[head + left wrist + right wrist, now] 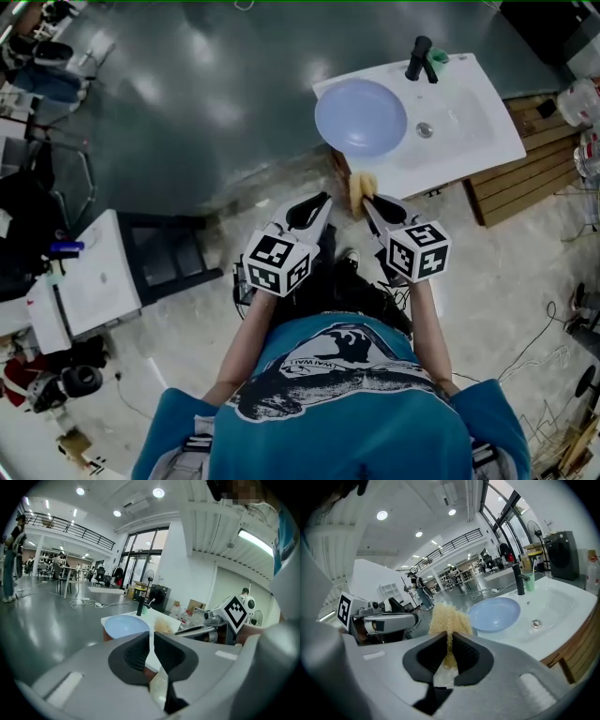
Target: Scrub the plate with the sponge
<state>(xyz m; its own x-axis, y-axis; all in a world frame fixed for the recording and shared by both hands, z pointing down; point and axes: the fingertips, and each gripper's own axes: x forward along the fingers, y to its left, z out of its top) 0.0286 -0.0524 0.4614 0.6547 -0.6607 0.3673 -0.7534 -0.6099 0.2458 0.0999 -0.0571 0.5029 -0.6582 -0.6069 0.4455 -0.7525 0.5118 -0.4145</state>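
Note:
A pale blue plate [361, 117] [125, 626] [494, 613] lies on the left end of a white sink counter [487, 141], partly over its edge. My right gripper [368, 202] [450, 641] is shut on a yellow sponge [362, 187] [446, 620], held in the air just short of the counter's near edge, below the plate. Beside it on the left is my left gripper [319, 202] [152, 641], jaws nearly together with a thin slit between the pads and nothing in them. Both point toward the plate without touching it.
A black faucet [419, 58] and a green cup [439, 56] stand at the back of the sink, with the drain [425, 129] right of the plate. Wooden boards [530, 159] lie to the right. A white cabinet [89, 281] stands at the left on the floor.

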